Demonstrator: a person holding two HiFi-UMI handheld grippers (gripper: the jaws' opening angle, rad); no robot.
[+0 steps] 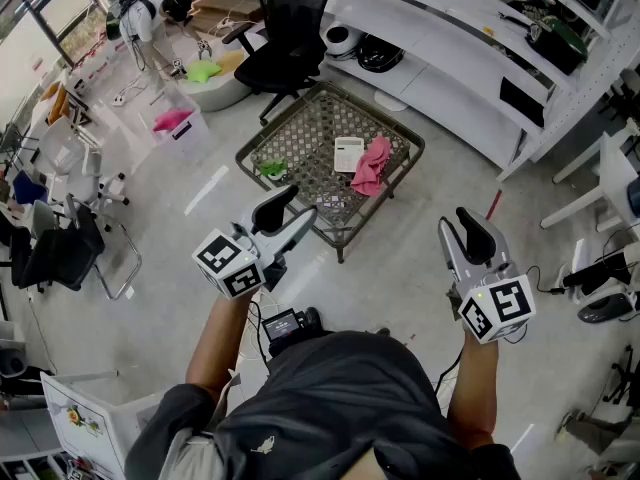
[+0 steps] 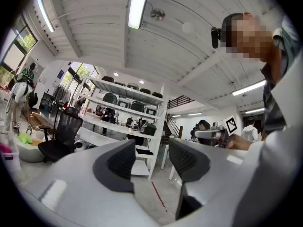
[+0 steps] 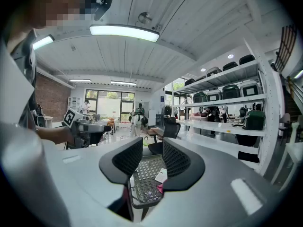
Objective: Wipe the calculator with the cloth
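Note:
A white calculator lies on a low mesh table a few steps ahead, and a pink cloth is bunched against its right side. Both grippers are held up in the air well short of the table. My left gripper is open, with only floor and shelving showing between its fingers. My right gripper is also open and holds nothing. Through its gap I see the table, the calculator and an edge of the cloth.
A small green item lies on the table's left part. A black office chair stands behind the table, and long white shelving runs along the right. Bins and folding chairs stand at the left.

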